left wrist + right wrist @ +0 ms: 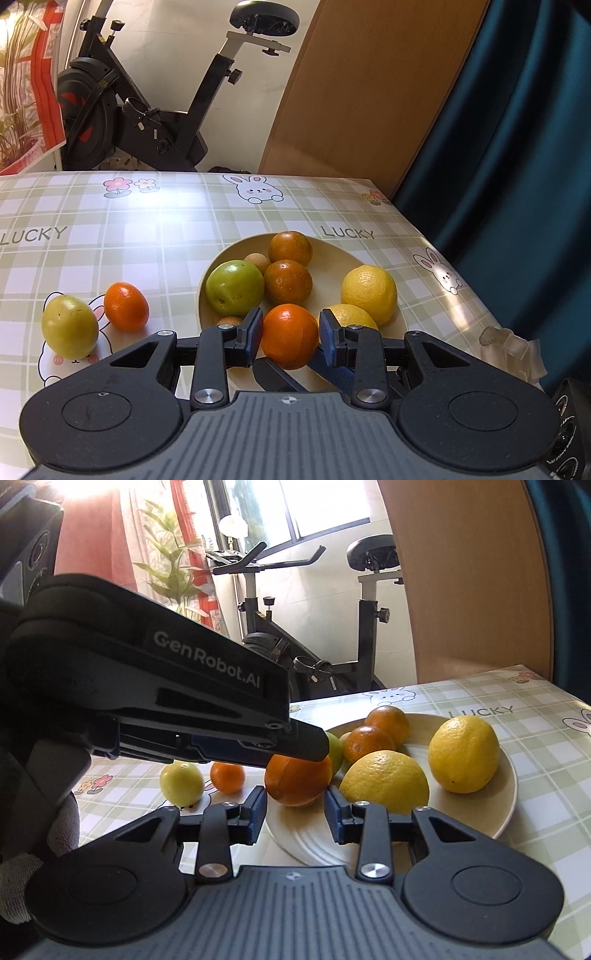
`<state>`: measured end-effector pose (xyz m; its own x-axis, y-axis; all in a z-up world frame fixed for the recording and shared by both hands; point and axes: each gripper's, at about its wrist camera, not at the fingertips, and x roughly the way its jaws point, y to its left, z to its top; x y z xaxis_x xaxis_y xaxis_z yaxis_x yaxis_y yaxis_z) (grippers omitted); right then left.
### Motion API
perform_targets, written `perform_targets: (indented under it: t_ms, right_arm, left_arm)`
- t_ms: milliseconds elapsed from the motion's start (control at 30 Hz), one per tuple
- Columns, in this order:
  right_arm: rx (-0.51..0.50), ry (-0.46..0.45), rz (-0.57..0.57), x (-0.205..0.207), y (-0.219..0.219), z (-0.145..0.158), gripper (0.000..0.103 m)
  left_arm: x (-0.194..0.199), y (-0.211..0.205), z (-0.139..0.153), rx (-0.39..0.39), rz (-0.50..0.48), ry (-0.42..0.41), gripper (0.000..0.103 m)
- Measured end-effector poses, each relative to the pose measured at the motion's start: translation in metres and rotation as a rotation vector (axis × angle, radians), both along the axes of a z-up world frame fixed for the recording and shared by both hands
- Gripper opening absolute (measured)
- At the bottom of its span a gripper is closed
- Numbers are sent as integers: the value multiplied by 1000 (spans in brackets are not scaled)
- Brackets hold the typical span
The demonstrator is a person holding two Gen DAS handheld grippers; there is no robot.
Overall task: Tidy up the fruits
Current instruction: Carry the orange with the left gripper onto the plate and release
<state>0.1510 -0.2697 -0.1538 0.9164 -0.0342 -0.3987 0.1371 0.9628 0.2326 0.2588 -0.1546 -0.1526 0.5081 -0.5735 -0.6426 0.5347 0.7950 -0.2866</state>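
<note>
My left gripper (290, 334) is clamped on an orange (290, 336), holding it right over the near edge of the beige plate (328, 254). My right gripper (295, 810) has its jaws narrow with nothing between them, sitting just short of that same orange. On the plate: two lemons (368, 293), a green apple (235, 286), two darker oranges (288, 284) and a couple of small brownish fruits I can't name. Left of the plate, on the checked tablecloth (147, 229), sit a tangerine (125, 305) and a yellow-green fruit (70, 326). Exercise bike (147, 110) behind the table.
</note>
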Motion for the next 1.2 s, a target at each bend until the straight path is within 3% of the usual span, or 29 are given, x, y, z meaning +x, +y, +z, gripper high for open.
perform_targets:
  t_ms: [600,1000,1200]
  right_arm:
    - [-109,84,-79,18,14,1,35]
    - [-89,57,-68,15,8,1,46]
    - [-122,1,-64,5,13,2,48]
  left_arm:
    - [20,-9,-17,25,16,61,36]
    - [7,4,3,-25,-21,35,36]
    - [6,21,15,-47,-3,5,36]
